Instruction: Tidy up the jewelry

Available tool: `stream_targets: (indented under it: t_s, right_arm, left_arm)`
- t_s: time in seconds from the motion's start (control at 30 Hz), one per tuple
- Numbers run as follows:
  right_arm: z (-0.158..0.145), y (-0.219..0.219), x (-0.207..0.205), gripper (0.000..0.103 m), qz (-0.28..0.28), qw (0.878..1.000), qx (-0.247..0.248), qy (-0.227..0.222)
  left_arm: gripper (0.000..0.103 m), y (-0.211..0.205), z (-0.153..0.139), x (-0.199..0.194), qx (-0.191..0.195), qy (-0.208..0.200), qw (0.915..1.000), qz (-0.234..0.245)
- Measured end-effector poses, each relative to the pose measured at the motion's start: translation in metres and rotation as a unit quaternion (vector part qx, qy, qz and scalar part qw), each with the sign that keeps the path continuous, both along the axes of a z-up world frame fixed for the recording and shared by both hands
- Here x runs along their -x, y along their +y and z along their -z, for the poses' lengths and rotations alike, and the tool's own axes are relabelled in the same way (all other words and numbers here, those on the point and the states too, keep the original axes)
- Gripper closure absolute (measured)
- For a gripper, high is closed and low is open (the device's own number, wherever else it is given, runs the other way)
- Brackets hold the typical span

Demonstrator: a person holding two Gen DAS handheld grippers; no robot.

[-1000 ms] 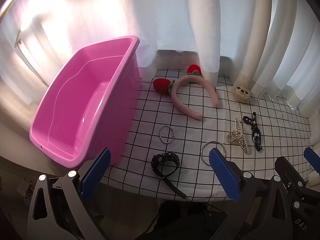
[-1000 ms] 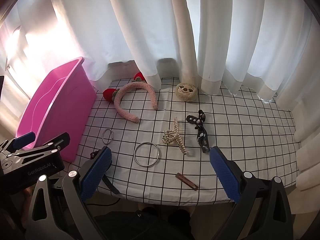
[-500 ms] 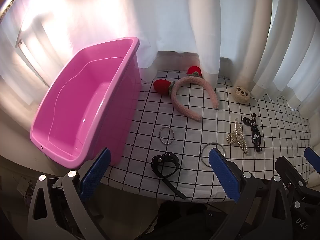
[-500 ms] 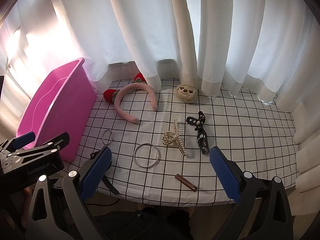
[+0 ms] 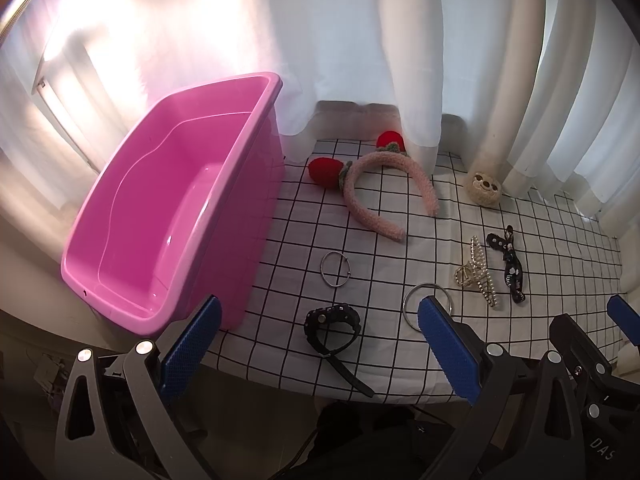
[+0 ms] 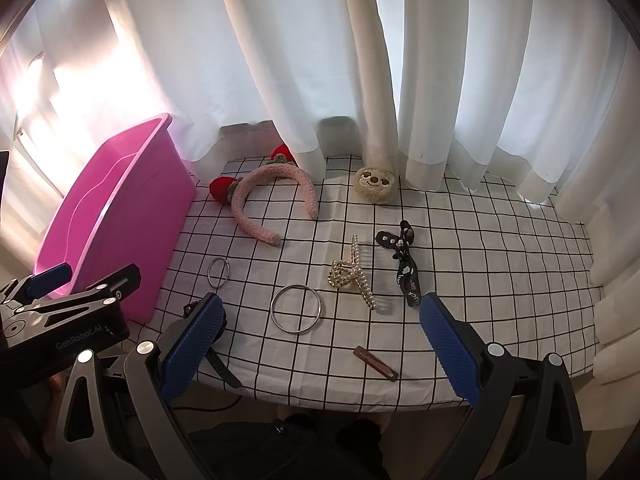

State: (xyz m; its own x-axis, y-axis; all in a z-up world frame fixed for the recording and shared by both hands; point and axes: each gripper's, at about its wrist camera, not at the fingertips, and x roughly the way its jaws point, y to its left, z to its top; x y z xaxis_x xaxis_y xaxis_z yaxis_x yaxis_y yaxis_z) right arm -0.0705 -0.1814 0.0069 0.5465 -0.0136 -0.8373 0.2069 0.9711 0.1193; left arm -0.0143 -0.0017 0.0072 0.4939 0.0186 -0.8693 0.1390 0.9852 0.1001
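Note:
An empty pink bin (image 5: 160, 216) stands at the left of the checked tablecloth (image 6: 480, 264). On the cloth lie a pink headband with red strawberries (image 5: 384, 188), a small metal ring (image 5: 336, 269), a large metal bangle (image 6: 296, 314), a black watch (image 5: 332, 326), a pearl claw clip (image 6: 352, 274), a black bow clip (image 6: 404, 264), a brown bar clip (image 6: 376, 363) and a plush sloth clip (image 6: 376, 184). My left gripper (image 5: 320, 356) is open and empty above the watch at the front edge. My right gripper (image 6: 320, 356) is open and empty at the front edge.
White curtains (image 6: 360, 60) hang along the back and right of the table and touch the cloth. The bin (image 6: 116, 216) takes up the left side. The left gripper's body (image 6: 60, 312) shows at the lower left of the right wrist view.
Both views have drawn back slightly, so the table items sit a little higher and smaller. Nothing on the cloth has moved. Both grippers stay open.

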Motion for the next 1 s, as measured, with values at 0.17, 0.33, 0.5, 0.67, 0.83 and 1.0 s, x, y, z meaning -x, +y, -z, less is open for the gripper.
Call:
stream_targets:
  t_s: [0.17,0.33,0.5,0.67,0.83,1.0]
  right_arm:
    - [0.001,0.003,0.000,0.009,-0.002,1.000,0.001,-0.001]
    - [0.001,0.005,0.000,0.009,-0.002,1.000,0.000,-0.002]
    - [0.001,0.004,0.000,0.009,-0.002,1.000,0.000,-0.002]
    - [0.001,0.005,0.000,0.009,-0.002,1.000,-0.001,-0.002]
    - [0.003,0.000,0.001,0.009,-0.003,1.000,-0.007,0.000]
    - [0.014,-0.011,0.001,0.009,-0.001,1.000,-0.023,0.011]
  left_arm:
    - [0.006,0.001,0.000,0.001,0.000,-0.001,1.0000,0.000]
    - [0.006,0.001,0.000,0.001,0.000,-0.001,1.0000,0.000]
    - [0.006,0.001,0.000,0.001,0.000,-0.001,1.0000,0.000]
    - [0.006,0.001,0.000,0.001,0.000,0.000,1.0000,0.000]
    - [0.006,0.003,0.002,0.000,0.006,0.005,1.0000,0.000]
    - [0.006,0.007,0.013,-0.001,0.027,0.021,0.9994,-0.006]
